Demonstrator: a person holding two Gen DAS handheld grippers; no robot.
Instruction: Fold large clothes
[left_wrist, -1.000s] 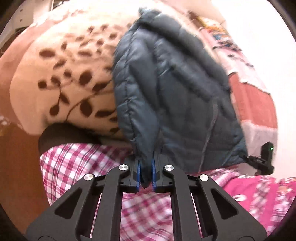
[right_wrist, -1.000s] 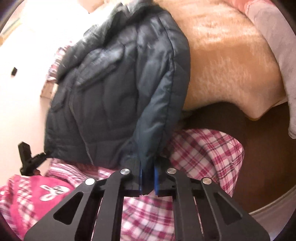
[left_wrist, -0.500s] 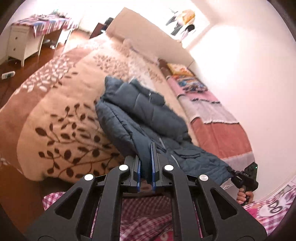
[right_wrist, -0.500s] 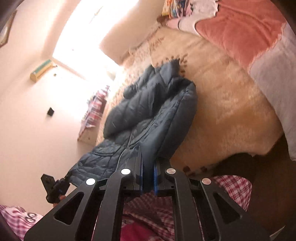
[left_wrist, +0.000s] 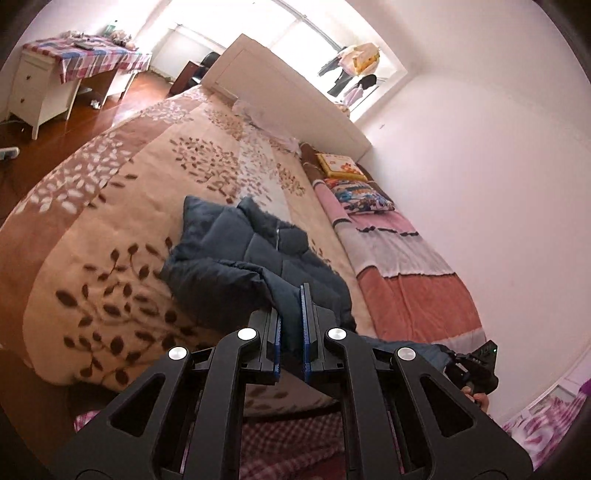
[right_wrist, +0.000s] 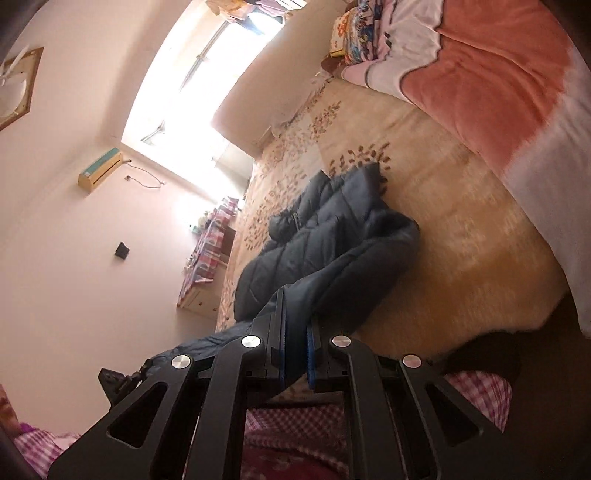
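Note:
A dark blue quilted puffer jacket (left_wrist: 240, 262) lies spread on the bed's beige leaf-patterned blanket (left_wrist: 110, 206); it also shows in the right wrist view (right_wrist: 325, 251). My left gripper (left_wrist: 291, 332) is shut on one corner of the jacket's near hem. My right gripper (right_wrist: 294, 343) is shut on the other hem corner. The hem stretches between them at the bed's foot. The right gripper also shows in the left wrist view (left_wrist: 472, 369), and the left gripper in the right wrist view (right_wrist: 118, 380).
A pink, grey and red striped blanket (left_wrist: 406, 280) lies along the bed's right side with pillows (left_wrist: 354, 184) near the white headboard (left_wrist: 295, 88). A white dresser (left_wrist: 44, 85) stands on the wood floor at left. The person's plaid pyjama legs (left_wrist: 288, 439) are below.
Both grippers swung the hanging jacket forward and lowered it, so its upper part now lies flat on the bed. The views tilted up from the jacket to the whole room.

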